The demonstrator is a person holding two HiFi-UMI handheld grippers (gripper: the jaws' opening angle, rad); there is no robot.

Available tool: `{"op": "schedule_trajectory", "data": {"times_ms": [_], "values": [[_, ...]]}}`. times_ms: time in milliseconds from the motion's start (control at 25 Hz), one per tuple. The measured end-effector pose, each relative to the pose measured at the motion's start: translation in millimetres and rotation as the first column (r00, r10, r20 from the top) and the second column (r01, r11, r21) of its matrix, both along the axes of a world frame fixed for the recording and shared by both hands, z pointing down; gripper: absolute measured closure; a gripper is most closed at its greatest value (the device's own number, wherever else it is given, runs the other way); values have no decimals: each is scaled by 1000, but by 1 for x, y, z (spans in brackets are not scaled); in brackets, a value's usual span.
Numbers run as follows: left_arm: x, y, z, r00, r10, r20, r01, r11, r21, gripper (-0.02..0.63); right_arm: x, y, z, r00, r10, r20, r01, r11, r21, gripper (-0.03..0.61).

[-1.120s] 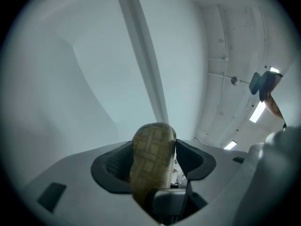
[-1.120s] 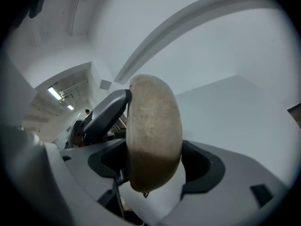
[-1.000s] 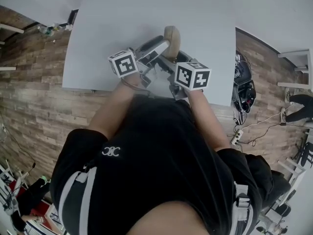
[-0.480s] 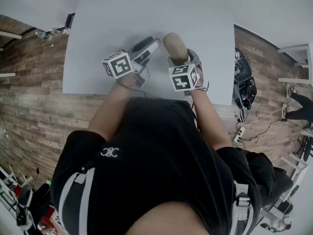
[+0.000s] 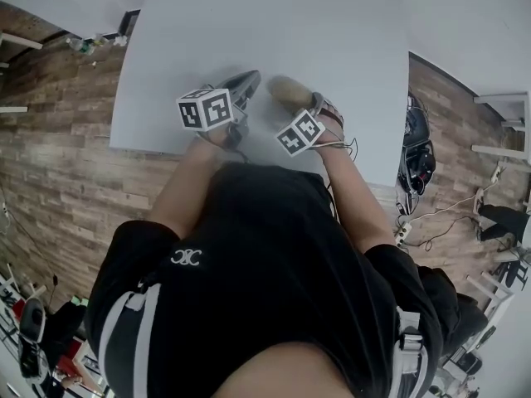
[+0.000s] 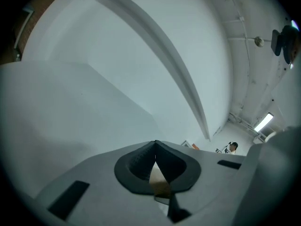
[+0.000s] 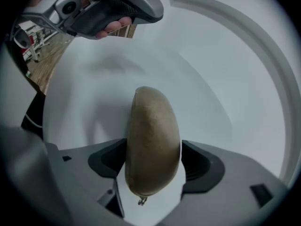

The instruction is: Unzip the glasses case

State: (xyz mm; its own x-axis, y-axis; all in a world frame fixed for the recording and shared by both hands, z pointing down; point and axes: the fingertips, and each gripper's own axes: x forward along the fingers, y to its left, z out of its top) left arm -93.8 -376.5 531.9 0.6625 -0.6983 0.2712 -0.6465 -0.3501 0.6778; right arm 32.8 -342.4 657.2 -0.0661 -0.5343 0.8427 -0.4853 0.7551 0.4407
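1 tan glasses case (image 7: 153, 135), desk's (image 5: 332, 31) near edge, clamped in right gripper (image 7: 153, 168); left gripper (image 6: 155, 155) beside, jaws just closed together.

I have the glasses case (image 5: 290, 92) over the table (image 5: 249, 31), near its front edge; whether it rests on the surface I cannot tell. It stands lengthwise between the jaws of the right gripper (image 5: 314, 104), which press on both its sides. Its zipper pull (image 7: 140, 201) hangs at the end nearest that gripper's camera.

The left gripper (image 5: 247, 81) sits left of the case and apart from it. Its jaws have just been closing and meet at the tips, with nothing I can make out between them.

Right of the table, a power strip (image 5: 402, 232) and cables (image 5: 440, 214) lie on the floor (image 5: 50, 181).
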Motion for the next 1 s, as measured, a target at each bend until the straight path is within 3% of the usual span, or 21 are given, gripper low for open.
{"op": "schedule_trajectory", "data": {"times_ms": [240, 320, 440, 520, 560, 600, 680, 720, 760, 800, 840, 1000], "values": [[2, 4, 2, 999, 42, 14, -43, 999, 9, 609, -19, 19, -10, 983, 54, 175, -35, 994, -106, 245], [10, 7, 2, 998, 60, 24, -60, 998, 13, 610, -26, 28, -23, 953, 84, 293, -34, 984, -173, 245], [24, 10, 1, 993, 96, 70, -98, 995, 33, 609, -26, 36, -46, 865, 176, 470, -50, 962, -268, 247], [31, 11, -3, 990, 105, 97, -110, 992, 53, 609, -14, 30, -66, 766, 277, 580, -116, 947, -300, 265], [33, 10, -6, 989, 101, 107, -108, 992, 65, 609, -3, 22, -78, 691, 338, 639, -169, 935, -312, 383], [36, 9, -10, 989, 91, 118, -101, 992, 78, 609, 11, 13, -92, 596, 397, 698, -230, 917, -325, 552], [44, 7, -19, 987, 64, 150, -80, 991, 104, 609, 43, -6, -123, 394, 454, 799, -336, 880, -334, 563], [49, 7, -23, 983, 47, 175, -68, 991, 116, 609, 61, -14, -139, 319, 440, 839, -383, 870, -311, 563], [54, 6, -27, 978, 30, 206, -58, 990, 128, 609, 78, -22, -154, 276, 408, 870, -431, 862, -267, 565], [58, 5, -30, 970, 13, 241, -48, 989, 139, 609, 95, -28, -167, 266, 368, 891, -483, 851, -208, 565], [62, 5, -33, 962, -2, 274, -40, 988, 148, 609, 109, -32, -178, 283, 330, 901, -532, 835, -139, 565], [86, 12, -44, 930, -26, 366, -39, 985, 169, 609, 141, -31, -209, 423, 228, 877, -610, 787, 89, 565]]}}
